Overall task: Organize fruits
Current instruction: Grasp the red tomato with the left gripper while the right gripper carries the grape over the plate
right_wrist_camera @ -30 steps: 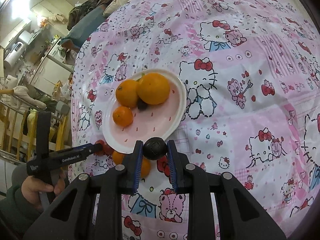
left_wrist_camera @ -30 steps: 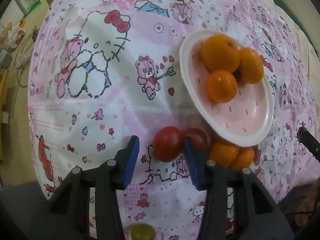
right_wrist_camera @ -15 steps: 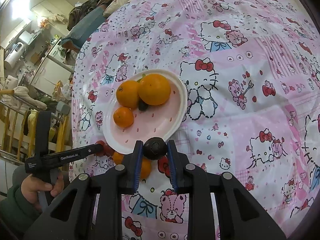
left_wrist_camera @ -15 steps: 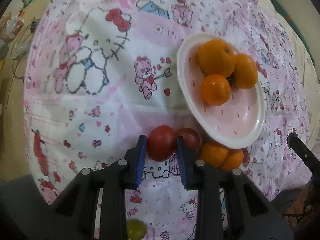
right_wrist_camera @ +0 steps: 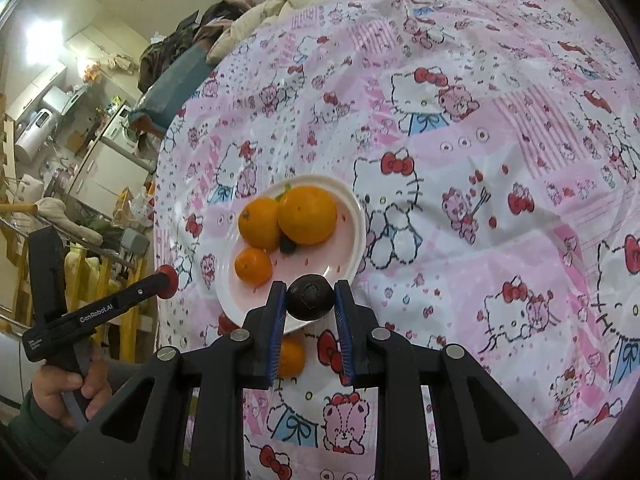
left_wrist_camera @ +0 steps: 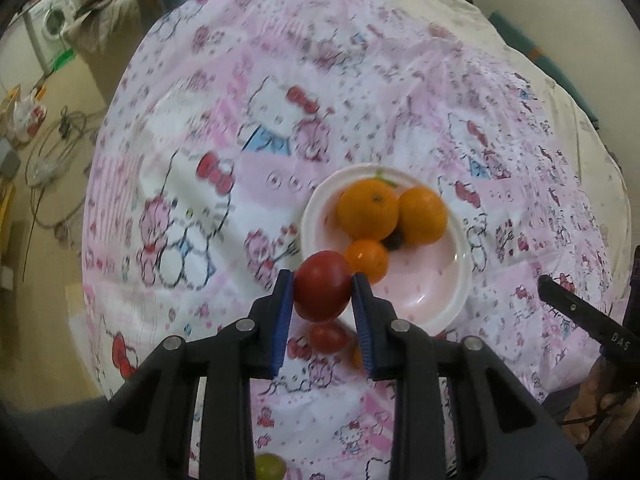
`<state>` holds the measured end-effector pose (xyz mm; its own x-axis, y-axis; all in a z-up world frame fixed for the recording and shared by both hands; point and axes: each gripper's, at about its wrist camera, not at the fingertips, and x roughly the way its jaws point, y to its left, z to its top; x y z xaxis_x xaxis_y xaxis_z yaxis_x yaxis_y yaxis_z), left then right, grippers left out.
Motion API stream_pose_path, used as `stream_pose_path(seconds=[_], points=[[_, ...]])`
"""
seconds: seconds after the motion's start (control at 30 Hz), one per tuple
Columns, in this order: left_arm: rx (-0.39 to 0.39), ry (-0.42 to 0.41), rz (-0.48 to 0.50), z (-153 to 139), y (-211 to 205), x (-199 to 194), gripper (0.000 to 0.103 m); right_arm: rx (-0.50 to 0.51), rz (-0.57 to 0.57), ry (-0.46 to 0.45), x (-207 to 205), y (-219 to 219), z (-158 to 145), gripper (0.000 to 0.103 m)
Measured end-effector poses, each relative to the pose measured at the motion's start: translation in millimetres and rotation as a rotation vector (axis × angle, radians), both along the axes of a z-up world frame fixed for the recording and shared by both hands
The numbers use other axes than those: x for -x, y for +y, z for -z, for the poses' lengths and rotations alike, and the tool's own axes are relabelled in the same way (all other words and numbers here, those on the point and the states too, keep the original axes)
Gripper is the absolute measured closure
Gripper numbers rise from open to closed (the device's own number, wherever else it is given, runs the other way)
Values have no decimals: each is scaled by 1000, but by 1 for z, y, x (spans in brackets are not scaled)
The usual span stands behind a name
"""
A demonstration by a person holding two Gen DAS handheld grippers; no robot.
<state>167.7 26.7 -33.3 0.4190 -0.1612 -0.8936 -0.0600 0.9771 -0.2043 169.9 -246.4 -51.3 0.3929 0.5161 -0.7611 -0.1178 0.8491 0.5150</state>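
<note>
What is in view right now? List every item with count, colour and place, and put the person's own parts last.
plate: one, white rim with pink inside, on the cloth.
oranges on the plate: three, orange, two large and one small.
small dark fruit: one, near black, on the plate among the oranges.
red tomato: one, held in the air between the left jaws.
dark round fruit: one, blackish, held between the right jaws.
second tomato: one, red, on the cloth below the held one.
orange off the plate: at least one, on the cloth beside the plate.
green fruit: one, yellow-green, at the bottom edge of the left view.
cloth: one, pink and white cartoon print.
left gripper: black, blue pads.
right gripper: black, blue pads.
</note>
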Motion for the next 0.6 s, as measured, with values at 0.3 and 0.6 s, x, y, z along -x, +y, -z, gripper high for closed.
stream_pose_path(seconds=[0.3,0.6], points=[[-32,1,19,2,-12,-35,78,8,-28,-12,-32,6,4,78],[5,74,-18,33,-3,-67,78,56,-104,68,-65,36,44,77]])
